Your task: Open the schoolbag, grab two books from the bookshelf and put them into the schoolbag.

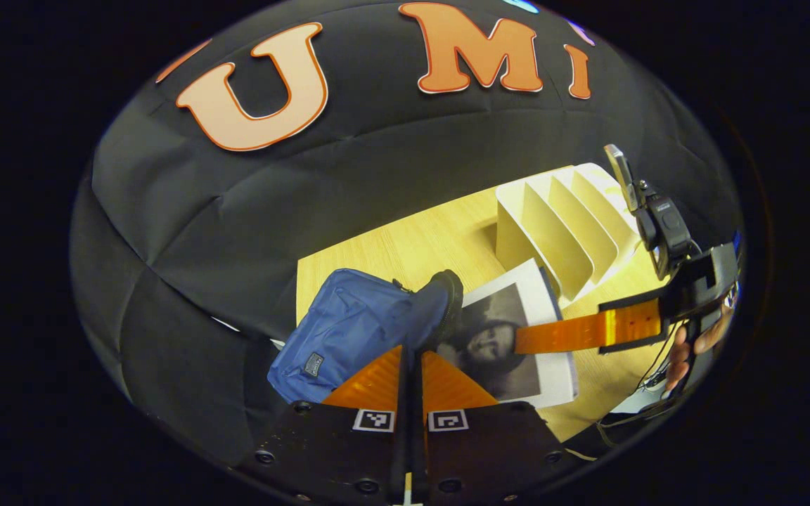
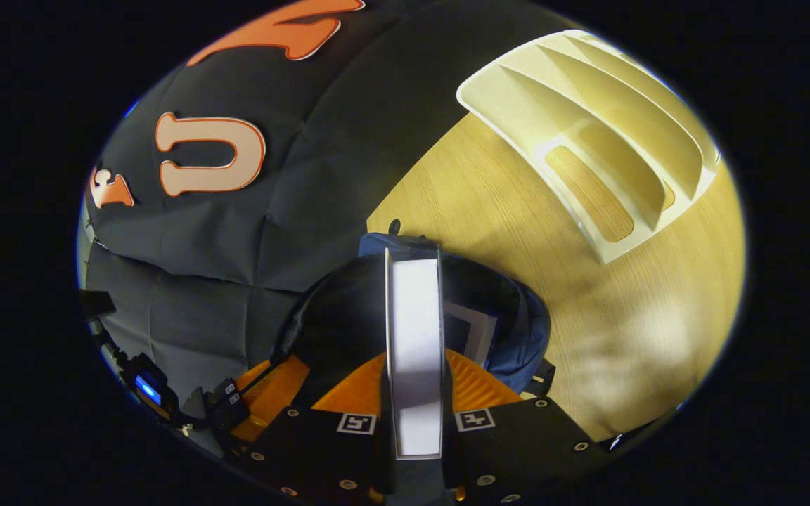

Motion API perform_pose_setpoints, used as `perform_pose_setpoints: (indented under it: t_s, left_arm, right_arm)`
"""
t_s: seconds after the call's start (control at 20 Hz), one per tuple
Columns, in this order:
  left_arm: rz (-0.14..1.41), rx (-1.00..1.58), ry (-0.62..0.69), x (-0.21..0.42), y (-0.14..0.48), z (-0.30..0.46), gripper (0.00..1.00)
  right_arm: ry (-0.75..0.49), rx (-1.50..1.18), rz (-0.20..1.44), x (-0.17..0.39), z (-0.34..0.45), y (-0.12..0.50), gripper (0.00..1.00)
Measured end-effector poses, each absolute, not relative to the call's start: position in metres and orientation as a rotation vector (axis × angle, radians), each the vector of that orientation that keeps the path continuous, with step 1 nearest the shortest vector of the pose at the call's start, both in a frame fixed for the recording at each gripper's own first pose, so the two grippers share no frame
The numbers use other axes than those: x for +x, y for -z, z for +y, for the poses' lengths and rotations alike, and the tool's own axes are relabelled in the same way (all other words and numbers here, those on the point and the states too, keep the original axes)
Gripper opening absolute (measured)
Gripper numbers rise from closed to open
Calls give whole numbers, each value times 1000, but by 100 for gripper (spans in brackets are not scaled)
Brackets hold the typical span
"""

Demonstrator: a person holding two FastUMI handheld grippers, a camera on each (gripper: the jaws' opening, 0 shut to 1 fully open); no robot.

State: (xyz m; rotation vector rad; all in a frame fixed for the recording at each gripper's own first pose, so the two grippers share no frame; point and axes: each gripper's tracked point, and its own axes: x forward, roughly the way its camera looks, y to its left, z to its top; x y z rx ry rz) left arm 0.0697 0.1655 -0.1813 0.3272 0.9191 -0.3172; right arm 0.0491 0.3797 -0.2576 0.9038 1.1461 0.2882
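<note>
A: Schoolbag (image 1: pixel 356 327) lies on the wooden table (image 1: pixel 419 246), near the white bookshelf (image 1: pixel 567 225). Your left gripper (image 1: pixel 410 351) has its fingers pinched together on the bag's rim.

B: And the right?

A: Your right gripper (image 2: pixel 413 365) clamps a book (image 2: pixel 413 337) edge-on, right over the schoolbag's opening.

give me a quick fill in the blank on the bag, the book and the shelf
1. The right gripper is shut on a ____.
2. The book is held over the open ____ bag.
3. The left gripper pinches the bag's ____ edge.
4. The shelf stands on the table, and its slots are ____.

Missing words: book; blue; open; empty
</note>
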Motion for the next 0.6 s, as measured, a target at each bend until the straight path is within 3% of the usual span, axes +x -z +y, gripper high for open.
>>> perform_pose_setpoints:
  t_s: [0.6]
  left_arm:
    - [897, 400, 422, 49, 185, 152, 3]
  right_arm:
    - [-284, 1017, 1101, 56, 435, 293, 27]
